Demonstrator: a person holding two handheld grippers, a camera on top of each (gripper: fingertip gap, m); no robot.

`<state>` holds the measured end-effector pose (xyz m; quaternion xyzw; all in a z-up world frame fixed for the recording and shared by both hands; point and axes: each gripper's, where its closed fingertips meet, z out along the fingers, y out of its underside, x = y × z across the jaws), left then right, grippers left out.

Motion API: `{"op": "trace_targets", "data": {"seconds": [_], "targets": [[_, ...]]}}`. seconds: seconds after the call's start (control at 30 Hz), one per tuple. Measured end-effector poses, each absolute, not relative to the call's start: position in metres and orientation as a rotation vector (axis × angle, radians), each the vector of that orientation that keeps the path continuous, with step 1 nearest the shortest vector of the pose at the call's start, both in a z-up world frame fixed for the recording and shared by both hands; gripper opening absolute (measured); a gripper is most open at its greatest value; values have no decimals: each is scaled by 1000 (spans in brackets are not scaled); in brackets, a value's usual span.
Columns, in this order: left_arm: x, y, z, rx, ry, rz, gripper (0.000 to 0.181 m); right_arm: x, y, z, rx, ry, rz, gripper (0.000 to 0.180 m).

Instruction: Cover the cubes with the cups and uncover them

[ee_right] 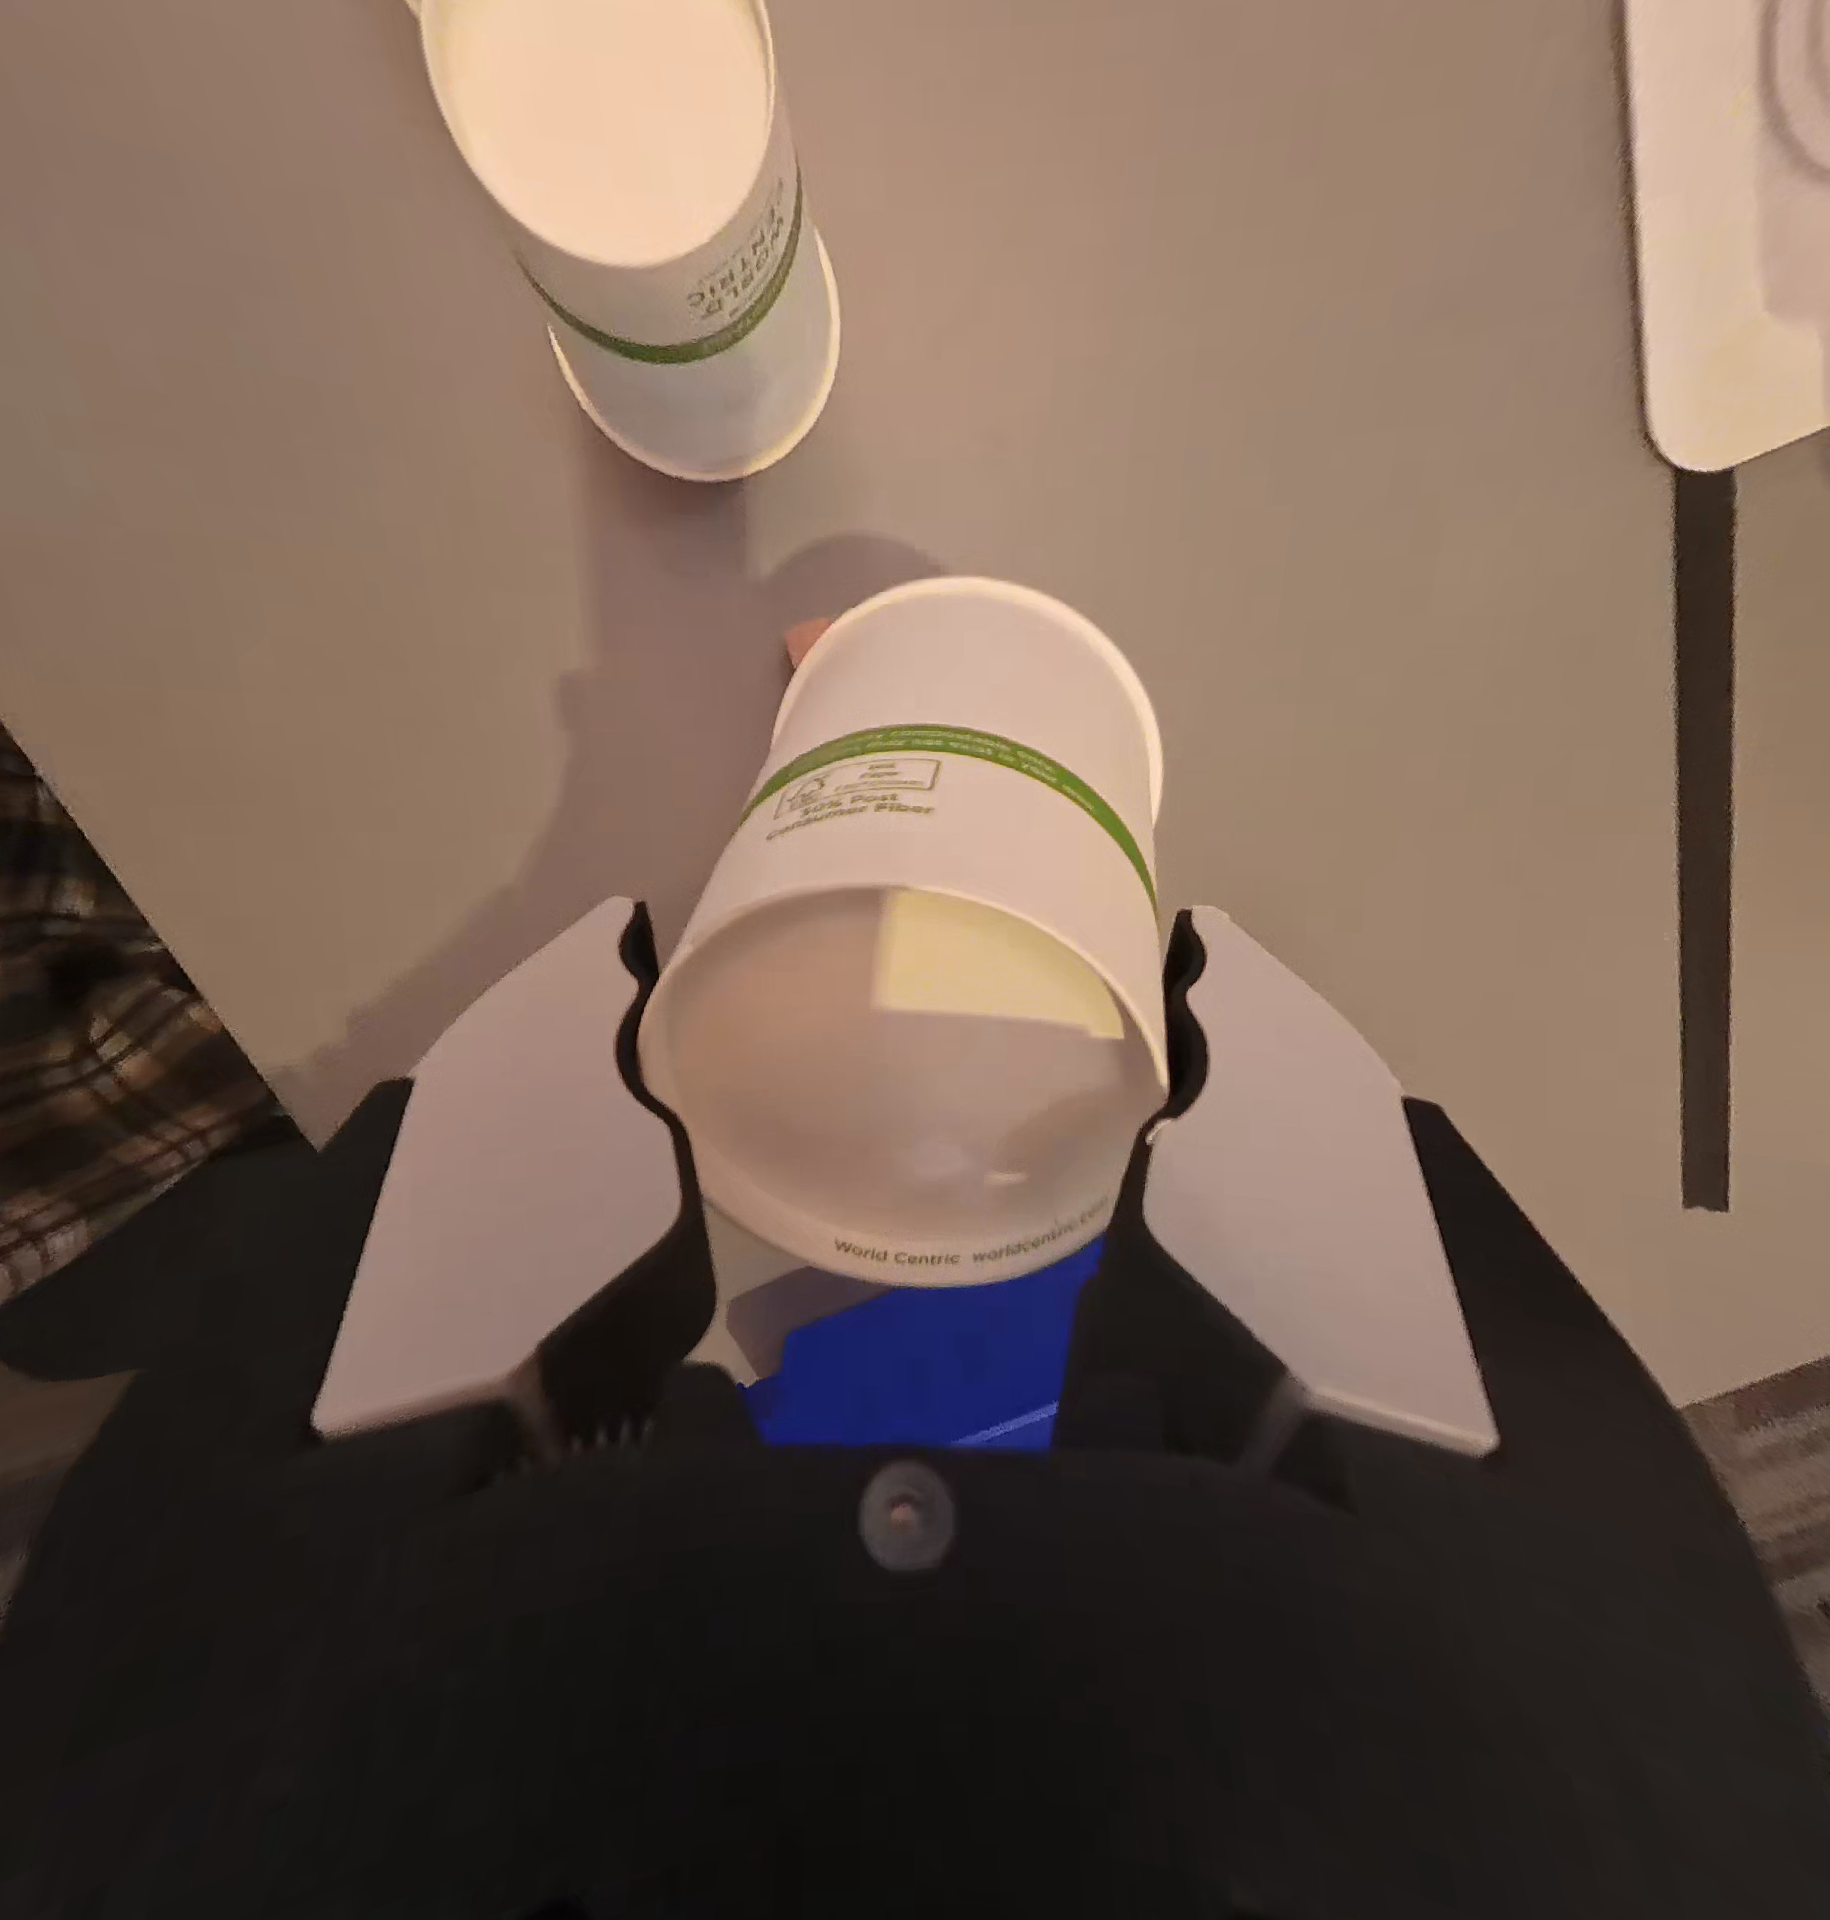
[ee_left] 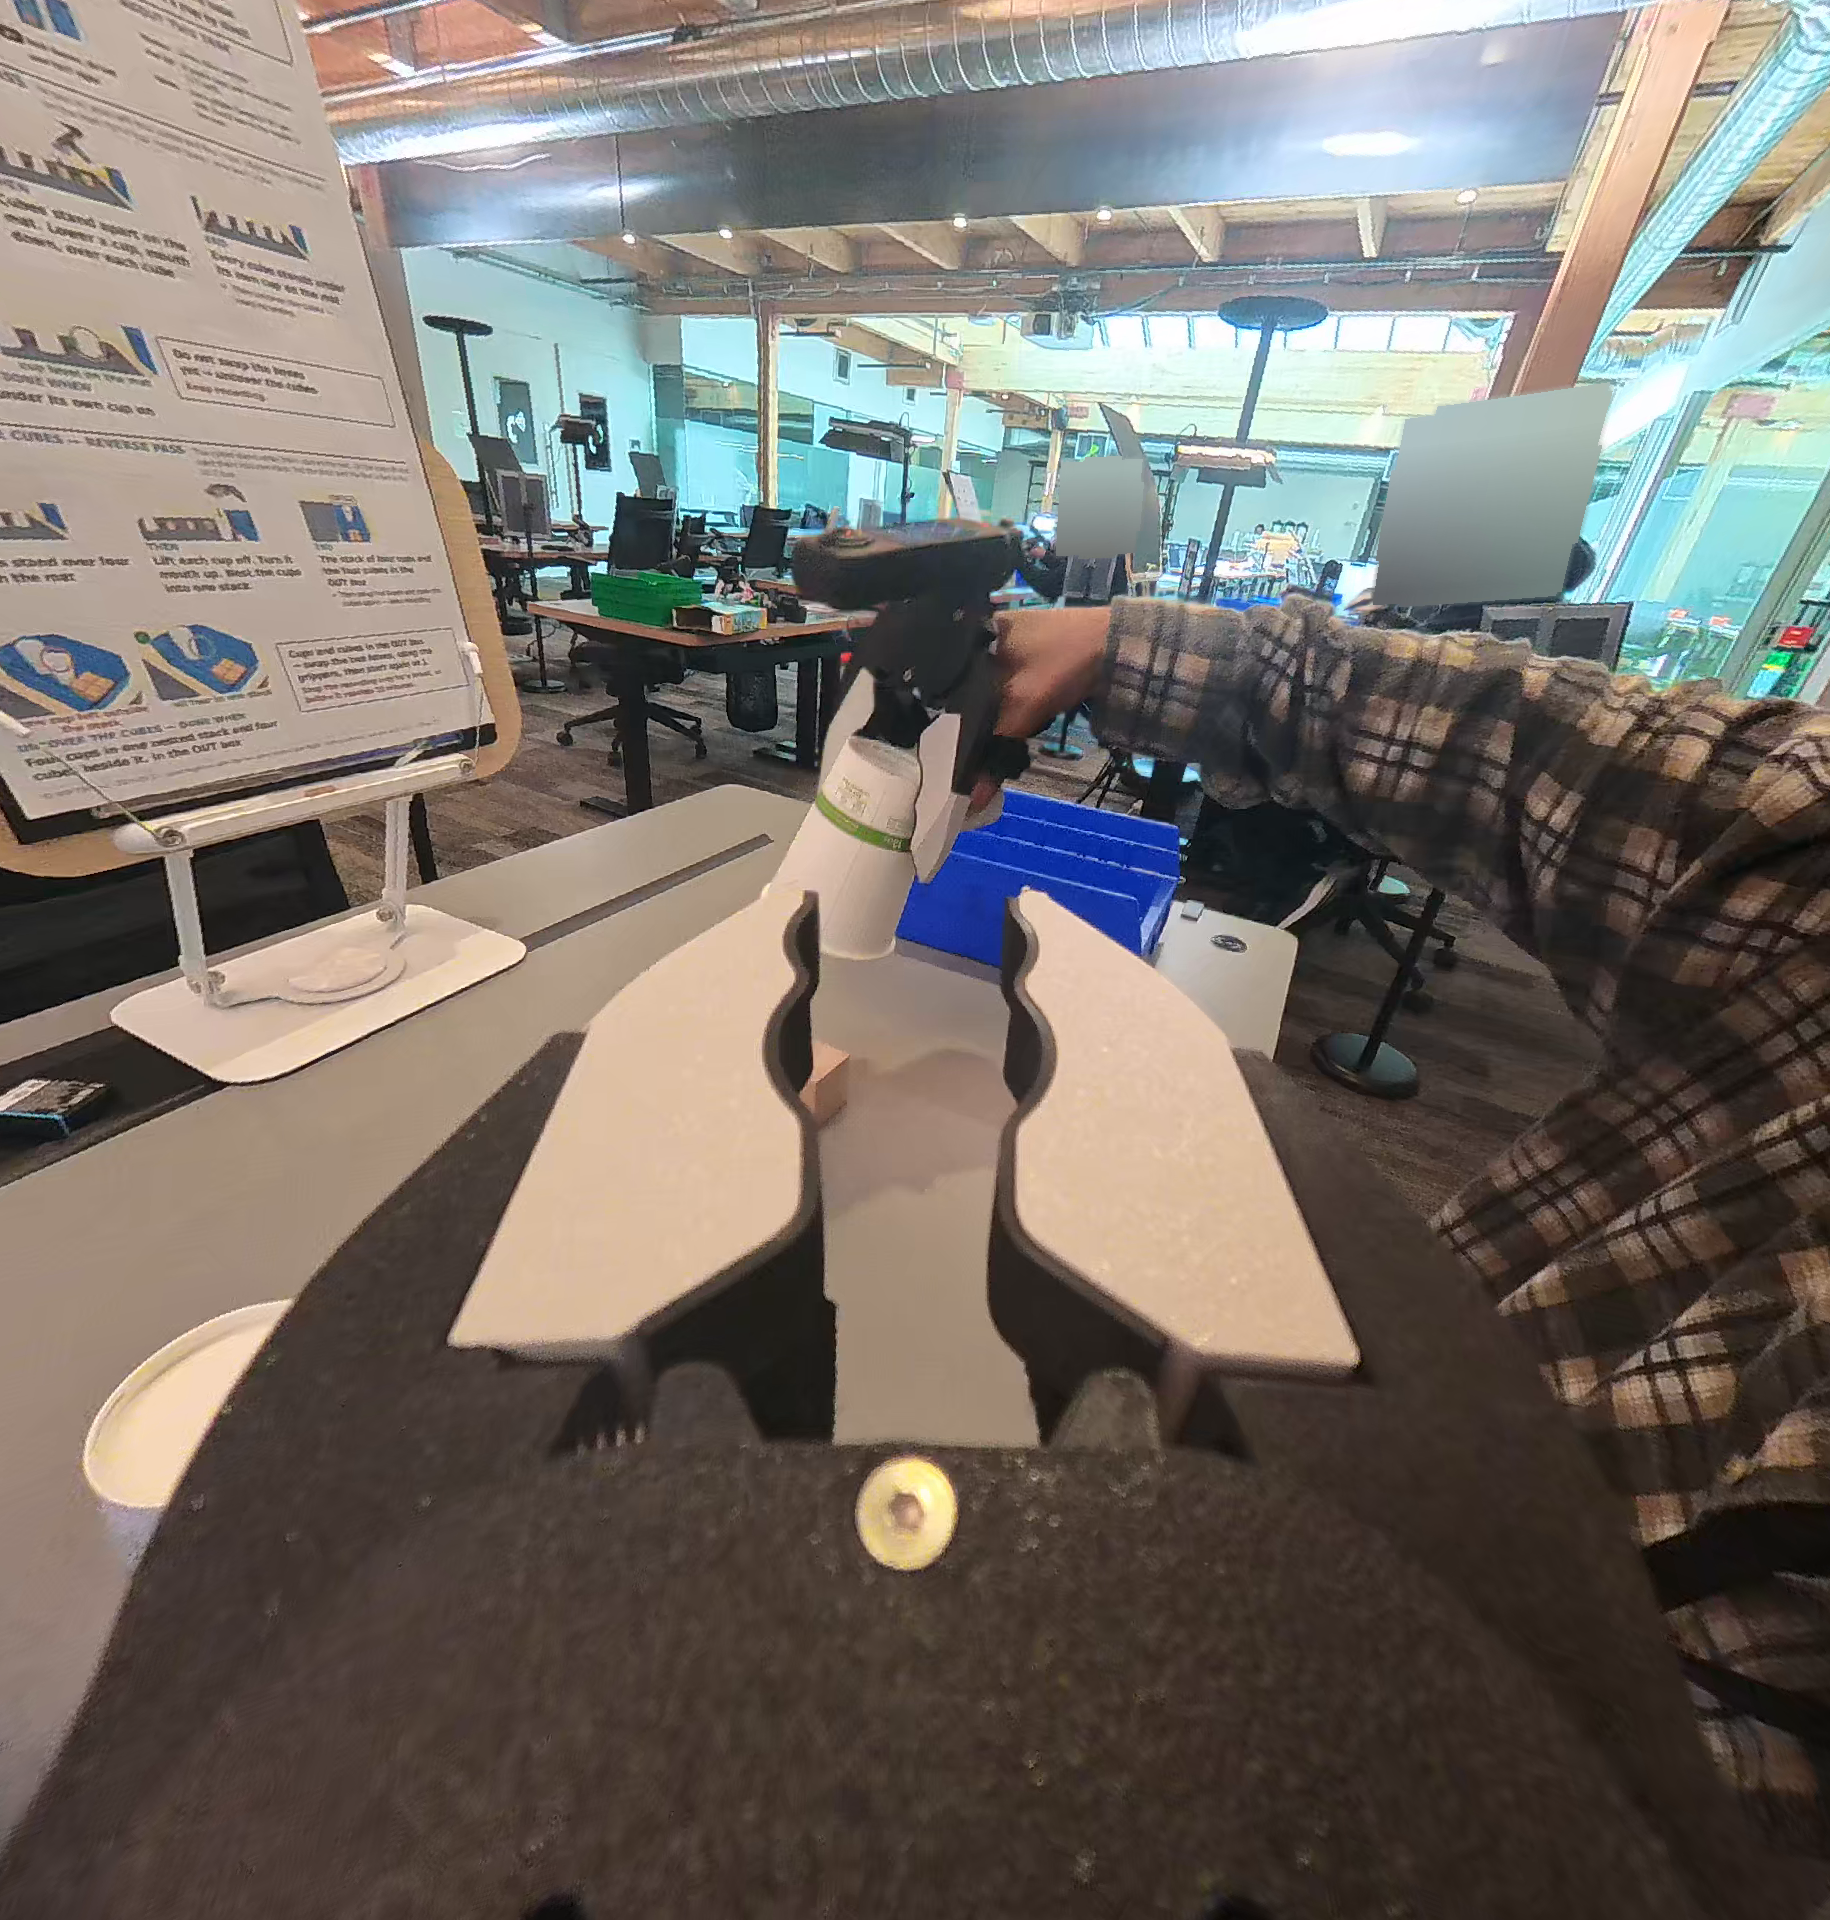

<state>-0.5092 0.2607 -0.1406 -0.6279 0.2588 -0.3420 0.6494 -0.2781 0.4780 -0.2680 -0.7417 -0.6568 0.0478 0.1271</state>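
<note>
My right gripper (ee_right: 911,935) is shut on a white paper cup with a green band (ee_right: 952,831). The cup is upside down and tilted, its mouth toward the grey table (ee_right: 1358,520). A corner of a wooden cube (ee_right: 802,639) peeks out past the cup's rim. In the left wrist view the same cup (ee_left: 859,842) hangs in the right gripper (ee_left: 916,769) just beyond a wooden cube (ee_left: 828,1086). My left gripper (ee_left: 911,914) is open and empty, and its left finger hides part of the cube. A second upside-down cup (ee_right: 662,239) stands on the table, also showing at lower left (ee_left: 178,1403).
A blue bin (ee_left: 1046,883) stands at the table's far edge, and shows under the right gripper (ee_right: 921,1351). An instruction sheet on a white stand (ee_left: 319,966) is at the left. A small black box (ee_left: 33,1107) lies near it. A plaid sleeve (ee_left: 1513,831) reaches in from the right.
</note>
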Motion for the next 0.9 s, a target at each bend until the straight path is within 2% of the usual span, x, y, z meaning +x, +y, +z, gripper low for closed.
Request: {"op": "trace_targets", "data": {"seconds": [0.33, 0.9], "targets": [[-522, 262, -141, -1441, 580, -702, 31, -305, 469, -322, -2234, -2118, 84, 92], [-519, 268, -149, -1482, 596, -695, 30, -321, 460, -371, -2257, -2250, 56, 92]]}}
